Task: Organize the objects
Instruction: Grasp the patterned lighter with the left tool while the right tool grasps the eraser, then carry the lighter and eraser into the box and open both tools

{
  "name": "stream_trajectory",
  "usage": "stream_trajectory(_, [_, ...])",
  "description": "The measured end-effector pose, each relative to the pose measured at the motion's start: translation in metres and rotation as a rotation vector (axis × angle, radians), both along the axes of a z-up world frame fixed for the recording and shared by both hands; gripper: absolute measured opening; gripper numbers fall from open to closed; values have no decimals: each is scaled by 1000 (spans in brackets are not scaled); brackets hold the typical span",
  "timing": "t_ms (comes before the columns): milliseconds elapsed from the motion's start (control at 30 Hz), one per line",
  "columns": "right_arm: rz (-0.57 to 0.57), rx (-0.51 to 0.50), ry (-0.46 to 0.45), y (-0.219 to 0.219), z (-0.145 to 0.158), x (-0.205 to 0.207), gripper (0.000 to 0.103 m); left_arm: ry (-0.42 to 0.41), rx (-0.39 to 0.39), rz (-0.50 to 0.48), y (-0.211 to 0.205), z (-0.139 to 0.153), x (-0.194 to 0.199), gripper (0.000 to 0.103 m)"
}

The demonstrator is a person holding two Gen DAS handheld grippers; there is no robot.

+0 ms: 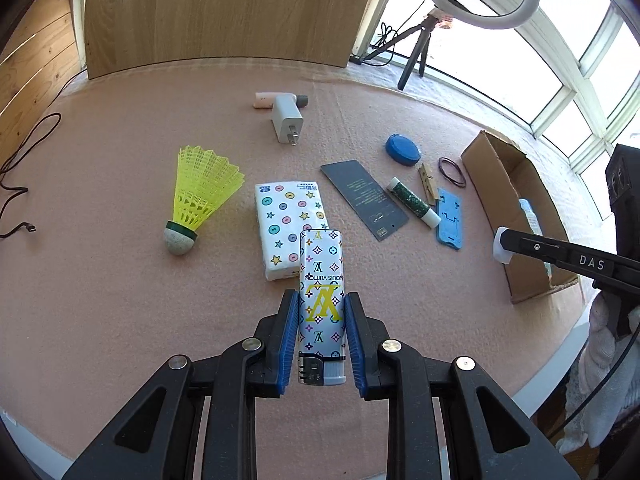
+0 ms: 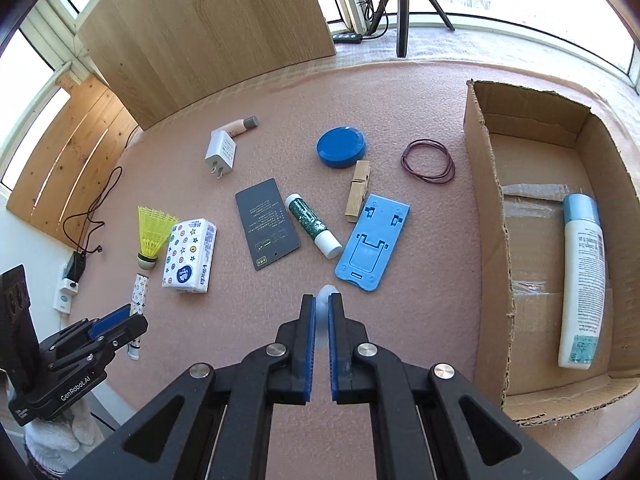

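My left gripper is shut on a white patterned lighter and holds it above the pink mat; the lighter also shows in the right wrist view, in the left gripper. My right gripper is shut on a small white translucent object; its tip shows in the left wrist view. An open cardboard box on the right holds a white lotion bottle. The box also shows in the left wrist view.
On the mat lie a yellow shuttlecock, a tissue pack, a white charger, a pink tube, a dark card, a green glue stick, a clothespin, a blue lid, a rubber band and a blue phone stand. A wooden board stands behind.
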State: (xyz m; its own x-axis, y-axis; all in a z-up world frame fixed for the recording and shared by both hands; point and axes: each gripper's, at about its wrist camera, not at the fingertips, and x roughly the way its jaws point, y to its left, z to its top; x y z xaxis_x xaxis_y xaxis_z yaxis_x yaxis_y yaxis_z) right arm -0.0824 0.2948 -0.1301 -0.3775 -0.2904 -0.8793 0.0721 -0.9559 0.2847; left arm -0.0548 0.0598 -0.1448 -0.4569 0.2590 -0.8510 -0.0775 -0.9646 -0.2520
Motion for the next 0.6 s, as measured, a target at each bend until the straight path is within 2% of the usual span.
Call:
stream_trajectory(300, [-96,53,96,53,40,23,5,57,26,-143,68,23,-34,25])
stream_trajectory(600, [-197,72,123,106,49,37,5,106,46,-279,151,38,-68,25])
